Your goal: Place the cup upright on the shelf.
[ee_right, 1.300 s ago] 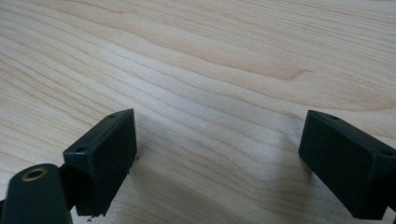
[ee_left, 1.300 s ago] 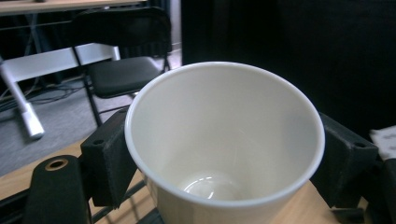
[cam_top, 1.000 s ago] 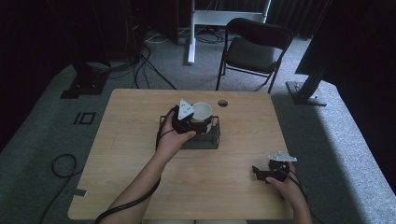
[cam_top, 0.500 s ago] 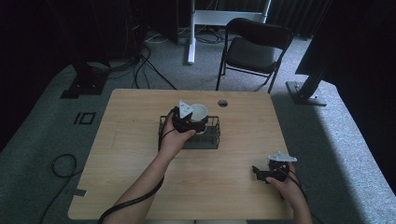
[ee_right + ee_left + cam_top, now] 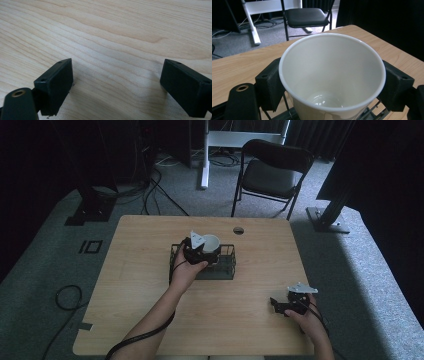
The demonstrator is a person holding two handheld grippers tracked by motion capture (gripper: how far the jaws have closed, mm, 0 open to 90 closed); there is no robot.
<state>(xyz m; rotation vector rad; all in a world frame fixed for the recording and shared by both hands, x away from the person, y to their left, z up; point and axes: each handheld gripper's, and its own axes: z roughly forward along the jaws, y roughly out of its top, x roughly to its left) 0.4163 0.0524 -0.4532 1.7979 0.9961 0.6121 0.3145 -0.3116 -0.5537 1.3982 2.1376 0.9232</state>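
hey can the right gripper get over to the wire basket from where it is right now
Probably yes. The right gripper sits open near the table's front right corner, and bare wood lies between it and the wire basket. The left gripper, shut on the white cup, occupies the basket's left side.

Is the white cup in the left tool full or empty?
Empty. The left gripper view looks into the white cup and shows its bare glossy bottom, with nothing inside.
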